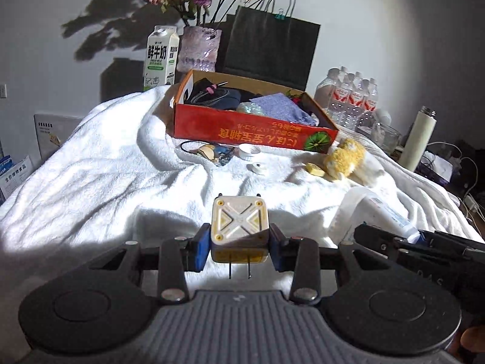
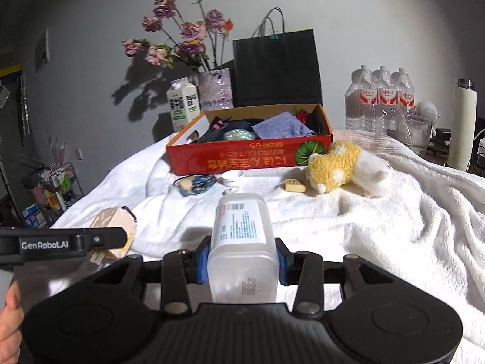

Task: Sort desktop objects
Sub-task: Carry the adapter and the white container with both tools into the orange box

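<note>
My left gripper (image 1: 239, 250) is shut on a cream and yellow charger plug (image 1: 239, 229), prongs pointing down, above the white blanket (image 1: 91, 182). My right gripper (image 2: 242, 259) is shut on a clear plastic bottle (image 2: 242, 233) with a white label. A red cardboard box (image 1: 251, 130) holding cables and a purple cloth (image 1: 279, 106) stands at the back; it also shows in the right wrist view (image 2: 242, 157). A yellow and white plush toy (image 2: 342, 166), a yellow block (image 2: 294, 185), a white cap (image 2: 230, 177) and a blue trinket (image 2: 197, 185) lie before the box.
A milk carton (image 1: 160, 57), a vase of dried flowers (image 1: 198, 48) and a black paper bag (image 1: 269, 48) stand behind the box. Water bottles (image 2: 382, 97), a glass jug (image 2: 415, 130) and a white flask (image 2: 462, 124) stand at the right. A shelf of clutter (image 2: 48, 194) is left.
</note>
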`<action>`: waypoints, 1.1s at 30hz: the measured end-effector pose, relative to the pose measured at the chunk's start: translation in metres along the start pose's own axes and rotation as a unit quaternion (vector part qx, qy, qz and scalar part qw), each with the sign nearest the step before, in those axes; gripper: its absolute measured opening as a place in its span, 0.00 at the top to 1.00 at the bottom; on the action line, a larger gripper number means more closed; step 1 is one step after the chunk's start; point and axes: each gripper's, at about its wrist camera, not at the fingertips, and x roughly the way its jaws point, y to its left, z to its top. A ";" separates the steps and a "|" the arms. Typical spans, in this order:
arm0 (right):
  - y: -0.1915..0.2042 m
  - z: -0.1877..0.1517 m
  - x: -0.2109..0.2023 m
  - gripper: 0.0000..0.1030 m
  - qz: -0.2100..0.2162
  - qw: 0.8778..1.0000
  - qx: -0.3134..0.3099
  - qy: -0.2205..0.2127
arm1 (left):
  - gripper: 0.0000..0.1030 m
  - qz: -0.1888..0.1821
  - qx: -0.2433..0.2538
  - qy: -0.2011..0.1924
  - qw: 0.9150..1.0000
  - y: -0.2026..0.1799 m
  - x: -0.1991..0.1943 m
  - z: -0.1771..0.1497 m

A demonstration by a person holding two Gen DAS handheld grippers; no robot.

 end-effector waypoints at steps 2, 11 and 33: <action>0.005 -0.003 -0.008 0.62 0.004 1.000 -0.005 -0.005 | 0.62 -0.001 0.004 -0.006 1.000 -0.003 -0.009 -0.002; 0.001 0.006 -0.016 0.62 0.002 1.000 -0.003 -0.021 | 0.62 -0.004 0.009 -0.021 1.000 0.006 -0.006 0.021; -0.085 0.215 0.212 0.62 -0.061 0.998 0.019 -0.016 | 0.62 0.039 0.056 0.056 0.996 0.040 0.251 0.206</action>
